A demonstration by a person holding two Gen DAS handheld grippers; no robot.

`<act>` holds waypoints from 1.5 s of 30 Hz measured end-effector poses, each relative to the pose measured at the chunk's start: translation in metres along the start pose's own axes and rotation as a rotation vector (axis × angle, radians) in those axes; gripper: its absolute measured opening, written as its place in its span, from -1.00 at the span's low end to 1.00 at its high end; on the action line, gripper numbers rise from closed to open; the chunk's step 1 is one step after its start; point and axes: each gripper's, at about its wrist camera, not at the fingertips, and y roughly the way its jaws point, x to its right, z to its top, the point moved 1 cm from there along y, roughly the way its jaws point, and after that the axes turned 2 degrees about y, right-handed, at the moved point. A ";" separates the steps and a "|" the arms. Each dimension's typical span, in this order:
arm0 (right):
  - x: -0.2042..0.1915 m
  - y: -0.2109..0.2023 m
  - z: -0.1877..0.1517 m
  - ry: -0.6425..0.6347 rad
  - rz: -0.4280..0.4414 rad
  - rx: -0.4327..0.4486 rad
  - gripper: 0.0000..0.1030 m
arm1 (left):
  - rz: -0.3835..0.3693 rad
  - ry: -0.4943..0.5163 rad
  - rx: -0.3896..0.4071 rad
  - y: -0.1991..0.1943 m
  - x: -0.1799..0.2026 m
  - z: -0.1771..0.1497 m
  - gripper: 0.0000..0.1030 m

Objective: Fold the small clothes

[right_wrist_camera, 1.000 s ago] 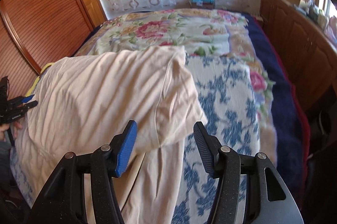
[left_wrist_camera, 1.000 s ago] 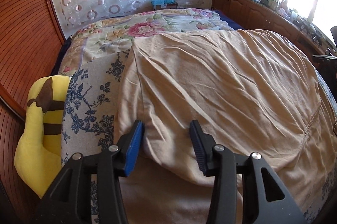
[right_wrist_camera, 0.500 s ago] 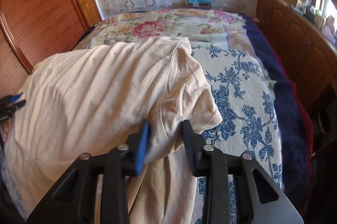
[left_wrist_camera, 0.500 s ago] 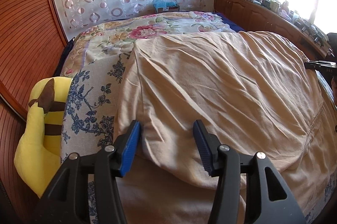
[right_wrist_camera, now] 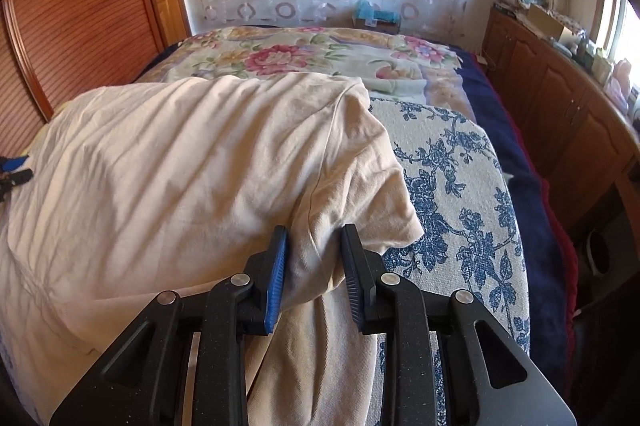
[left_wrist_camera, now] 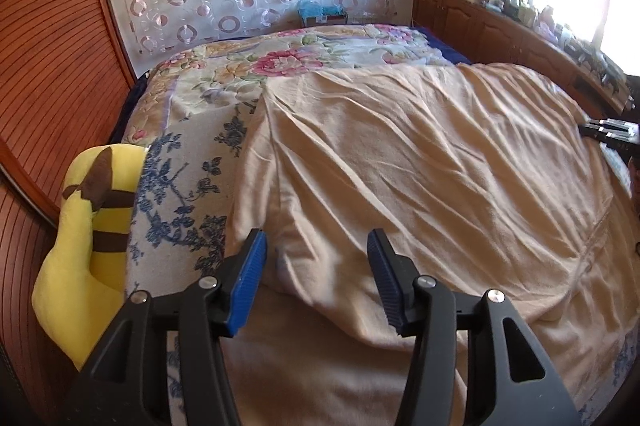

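A cream garment (right_wrist_camera: 180, 178) lies spread over the near end of the bed, folded once so a rounded fold edge runs along the side nearest both grippers. The right gripper (right_wrist_camera: 314, 262) has its jaws drawn narrow on a bunched fold of cloth at the sleeve seam, pads pressing it from both sides; the short sleeve's hem juts just right of its right finger. The left gripper (left_wrist_camera: 316, 266) stands about half open astride the fold edge at the garment's other end; cloth lies between the pads, though neither clearly presses it. Just left of its left finger the garment's side edge falls onto a blue-flowered white blanket (left_wrist_camera: 180, 194), with a yellow plush toy (left_wrist_camera: 84, 246) beyond that at the bed's edge. Ahead of both grippers, past the garment's far edge, a floral quilt (right_wrist_camera: 288, 54) lies flat and bare. To the right of the right gripper the blanket is bare up to a dark blue bedspread (right_wrist_camera: 532, 210) beside the wooden cabinets (right_wrist_camera: 560, 98).
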 end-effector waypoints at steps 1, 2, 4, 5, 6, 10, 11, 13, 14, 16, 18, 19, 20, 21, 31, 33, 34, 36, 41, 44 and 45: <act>0.000 0.000 0.000 -0.003 -0.003 0.000 -0.50 | 0.001 -0.016 0.008 -0.004 -0.003 -0.001 0.01; -0.001 0.000 0.000 -0.003 -0.003 0.000 -0.50 | 0.007 -0.035 0.016 -0.010 -0.006 -0.003 0.01; -0.001 0.000 0.000 0.002 0.003 -0.001 -0.50 | 0.033 -0.058 0.027 -0.018 -0.012 -0.007 0.01; -0.002 0.001 0.000 0.002 0.003 -0.001 -0.50 | 0.041 -0.074 0.028 -0.020 -0.015 -0.010 0.01; -0.003 0.001 0.000 0.001 0.002 -0.001 -0.50 | 0.037 -0.087 0.024 -0.020 -0.018 -0.012 0.01; -0.001 0.001 0.000 0.000 0.000 -0.001 -0.50 | 0.024 -0.100 -0.016 -0.010 -0.022 -0.015 0.01; -0.001 0.001 0.000 0.001 0.001 -0.001 -0.50 | 0.019 -0.094 -0.018 -0.009 -0.020 -0.015 0.01; -0.001 0.001 0.000 0.002 0.002 -0.001 -0.50 | -0.011 -0.089 -0.017 -0.006 -0.016 -0.013 -0.11; -0.002 0.001 0.000 0.001 0.001 -0.001 -0.50 | -0.023 -0.087 -0.015 -0.006 -0.014 -0.011 -0.12; -0.002 0.001 0.000 0.001 0.001 -0.001 -0.50 | -0.048 -0.073 -0.007 -0.006 -0.009 -0.008 -0.13; -0.002 0.001 0.000 0.001 0.001 -0.001 -0.50 | -0.064 -0.074 -0.011 -0.003 -0.007 -0.005 -0.17; -0.002 0.001 0.000 0.002 0.002 -0.001 -0.50 | -0.066 -0.077 -0.021 0.000 -0.007 -0.004 -0.20; -0.002 0.001 0.000 0.001 0.001 -0.001 -0.50 | -0.060 -0.084 -0.029 0.004 -0.009 -0.004 -0.29; -0.002 0.001 0.000 0.002 0.002 0.000 -0.50 | -0.057 -0.087 -0.033 0.006 -0.009 -0.003 -0.47; -0.006 -0.013 0.001 -0.028 0.014 0.034 -0.90 | -0.031 -0.097 0.054 -0.017 -0.008 0.002 -0.98; -0.011 -0.025 0.004 -0.059 0.013 0.066 -0.91 | -0.027 -0.102 0.082 -0.026 -0.009 0.005 -0.98; -0.012 -0.030 0.005 -0.068 0.015 0.076 -0.92 | -0.023 -0.106 0.101 -0.032 -0.009 0.007 -0.98; -0.014 -0.042 0.009 -0.083 0.022 0.100 -0.92 | -0.021 -0.110 0.129 -0.041 -0.010 0.012 -0.99; -0.016 -0.068 0.021 -0.096 0.039 0.152 -0.92 | -0.018 -0.120 0.199 -0.065 -0.009 0.022 -0.99; -0.016 -0.088 0.024 -0.086 0.074 0.203 -0.93 | -0.024 -0.119 0.229 -0.080 -0.008 0.025 -0.99; -0.019 -0.095 0.025 -0.095 0.070 0.215 -0.93 | -0.027 -0.118 0.241 -0.088 -0.007 0.025 -0.99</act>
